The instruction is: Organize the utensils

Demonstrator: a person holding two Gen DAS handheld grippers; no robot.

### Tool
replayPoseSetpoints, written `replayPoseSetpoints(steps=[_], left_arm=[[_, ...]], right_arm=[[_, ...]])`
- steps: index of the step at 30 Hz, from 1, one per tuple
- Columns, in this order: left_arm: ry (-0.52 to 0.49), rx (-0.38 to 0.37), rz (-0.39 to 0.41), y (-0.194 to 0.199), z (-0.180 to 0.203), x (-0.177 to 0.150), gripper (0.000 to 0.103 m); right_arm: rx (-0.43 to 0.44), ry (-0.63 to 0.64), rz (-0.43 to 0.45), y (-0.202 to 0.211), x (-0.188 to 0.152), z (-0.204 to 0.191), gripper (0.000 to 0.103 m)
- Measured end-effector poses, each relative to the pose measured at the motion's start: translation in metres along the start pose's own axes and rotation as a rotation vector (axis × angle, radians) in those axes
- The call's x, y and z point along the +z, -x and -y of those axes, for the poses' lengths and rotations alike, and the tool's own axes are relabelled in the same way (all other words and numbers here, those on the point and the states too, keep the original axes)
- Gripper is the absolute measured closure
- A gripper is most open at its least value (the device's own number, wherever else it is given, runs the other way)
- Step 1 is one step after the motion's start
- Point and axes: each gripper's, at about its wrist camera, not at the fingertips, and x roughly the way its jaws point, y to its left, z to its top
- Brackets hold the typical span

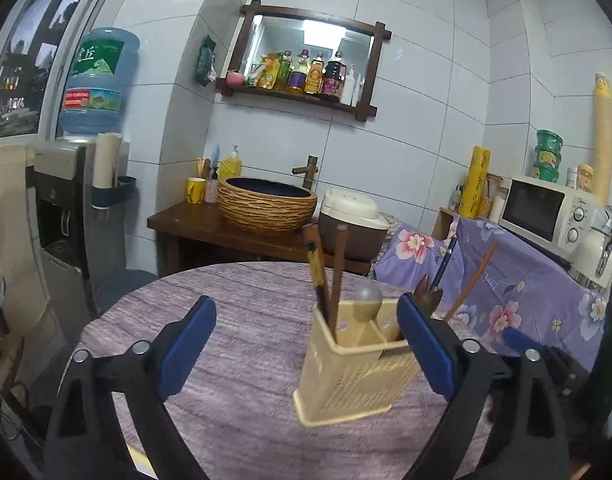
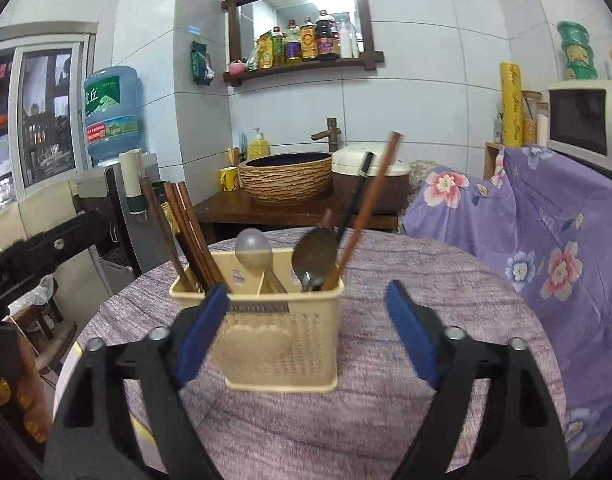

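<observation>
A cream plastic utensil holder [image 2: 279, 328] stands upright on the round purple-clothed table [image 2: 386, 420]. Its left compartment holds several brown chopsticks [image 2: 189, 232]. A grey spoon [image 2: 253, 254] stands in the middle. A dark metal spoon [image 2: 316, 256], a black-handled utensil and a brown chopstick [image 2: 370, 208] stand at the right. My right gripper [image 2: 306, 316] is open and empty, close in front of the holder. My left gripper [image 1: 306, 324] is open and empty; the holder [image 1: 354, 376] sits near its right finger.
A flowered purple cloth [image 2: 546, 240] covers furniture at the right, with a microwave [image 1: 546, 212] on it. Behind the table stand a wooden counter with a woven basin [image 2: 285, 178] and a rice cooker [image 1: 352, 228]. A water dispenser [image 1: 65, 208] stands at the left.
</observation>
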Motion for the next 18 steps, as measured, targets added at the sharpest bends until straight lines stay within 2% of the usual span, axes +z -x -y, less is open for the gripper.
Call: replayPoseSetpoints(steps=[4, 9, 12, 18], left_arm=[[-0.007, 0.018, -0.024, 0.024, -0.016, -0.032, 0.005], [0.038, 0.038, -0.076, 0.054, -0.028, -0.08, 0.005], [0.033, 0.061, -0.104, 0.074, -0.027, -0.11, 0.005], [0.028, 0.063, -0.149, 0.109, -0.02, -0.154, 0.005]], right_arm=[[-0.007, -0.044, -0.033, 0.032, -0.034, 0.014, 0.006], [-0.051, -0.072, -0.105, 0.065, -0.09, 0.025, 0.006], [-0.081, -0.064, -0.144, 0.086, -0.126, 0.025, 0.006], [-0.089, -0.028, -0.154, 0.121, -0.175, 0.012, 0.006]])
